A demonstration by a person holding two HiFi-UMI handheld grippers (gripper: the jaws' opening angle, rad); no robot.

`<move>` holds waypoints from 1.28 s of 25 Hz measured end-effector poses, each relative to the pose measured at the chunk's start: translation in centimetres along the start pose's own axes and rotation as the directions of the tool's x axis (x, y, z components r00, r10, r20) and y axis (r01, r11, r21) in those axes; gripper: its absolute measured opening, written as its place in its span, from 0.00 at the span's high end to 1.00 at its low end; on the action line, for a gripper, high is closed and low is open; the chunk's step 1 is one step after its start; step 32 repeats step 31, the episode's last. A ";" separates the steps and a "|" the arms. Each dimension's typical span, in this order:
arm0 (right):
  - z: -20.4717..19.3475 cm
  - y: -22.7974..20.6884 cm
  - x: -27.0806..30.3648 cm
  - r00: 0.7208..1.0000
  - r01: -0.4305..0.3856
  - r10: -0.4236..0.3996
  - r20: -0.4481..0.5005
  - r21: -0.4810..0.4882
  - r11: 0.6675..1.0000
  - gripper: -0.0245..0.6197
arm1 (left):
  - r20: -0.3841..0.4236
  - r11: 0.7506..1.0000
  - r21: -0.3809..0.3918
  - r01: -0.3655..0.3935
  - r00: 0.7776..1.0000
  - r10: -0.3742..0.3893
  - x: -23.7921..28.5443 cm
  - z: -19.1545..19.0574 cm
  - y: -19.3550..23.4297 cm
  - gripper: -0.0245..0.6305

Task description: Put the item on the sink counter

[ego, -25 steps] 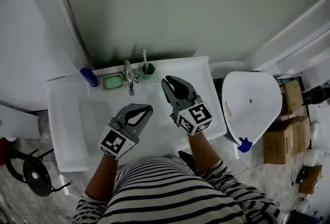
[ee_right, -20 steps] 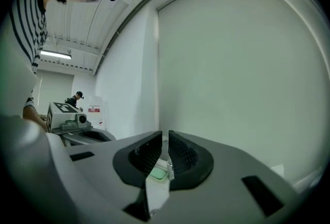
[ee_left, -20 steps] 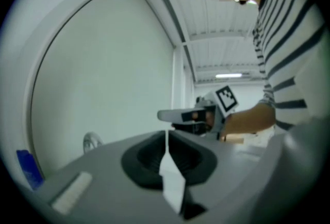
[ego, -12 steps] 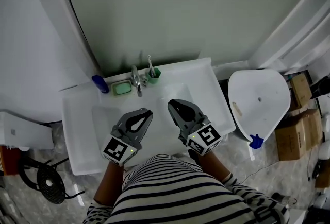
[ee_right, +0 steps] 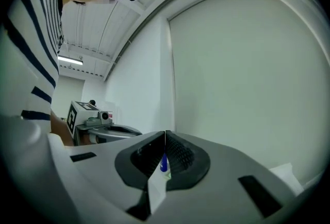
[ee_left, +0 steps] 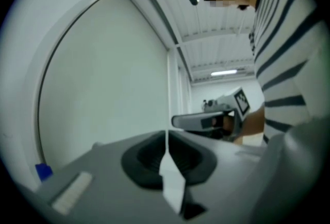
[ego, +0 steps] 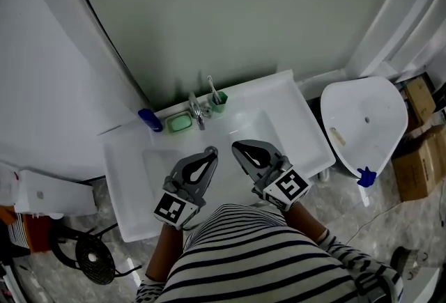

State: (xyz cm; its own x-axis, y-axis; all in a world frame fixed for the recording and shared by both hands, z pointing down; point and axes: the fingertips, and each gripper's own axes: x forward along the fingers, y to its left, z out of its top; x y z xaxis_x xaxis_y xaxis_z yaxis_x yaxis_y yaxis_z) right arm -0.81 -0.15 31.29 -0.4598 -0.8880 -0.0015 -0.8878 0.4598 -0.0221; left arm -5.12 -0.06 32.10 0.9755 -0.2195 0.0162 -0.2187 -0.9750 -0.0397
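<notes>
The white sink counter (ego: pixel 300 113) stands against the wall. Along its back lie a blue item (ego: pixel 149 120), a green soap dish (ego: pixel 179 123), the faucet (ego: pixel 198 111) and a green cup (ego: pixel 219 102) with a toothbrush. My left gripper (ego: pixel 209 152) and right gripper (ego: pixel 237 147) hover side by side over the basin's front, both shut and empty. The right jaws have just closed the last bit, with nothing between them. In the left gripper view the jaws meet in a line (ee_left: pixel 166 133); the blue item (ee_left: pixel 44 170) shows far left. The right gripper (ee_right: pixel 165 134) looks the same.
A white toilet (ego: pixel 366 120) with a small blue thing (ego: pixel 365 176) at its front stands right of the sink. Cardboard boxes (ego: pixel 418 169) lie beyond it. A dark round fan (ego: pixel 94 260) sits on the floor at lower left. The wall rises right behind the counter.
Both grippers have drawn back from the counter's rear toward the person, the right one farther. They stay empty. The head view has shifted, so the sink sits further right.
</notes>
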 end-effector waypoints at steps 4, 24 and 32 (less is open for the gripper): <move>-0.1 0.8 0.0 1.000 0.001 -0.001 -0.009 -0.004 1.000 0.95 | -0.005 1.000 0.009 0.017 1.000 -0.017 -0.6 0.2 -0.4 0.94; -1.6 7.6 3.1 1.000 -0.007 0.007 -0.026 -0.019 1.000 0.95 | -0.019 0.993 0.027 0.113 0.993 -0.113 -6.4 -1.1 0.2 0.94; -1.3 9.6 4.7 0.999 -0.008 0.006 -0.041 -0.047 0.999 0.95 | 0.004 0.992 0.023 0.122 0.992 -0.122 -7.8 -1.2 1.4 0.94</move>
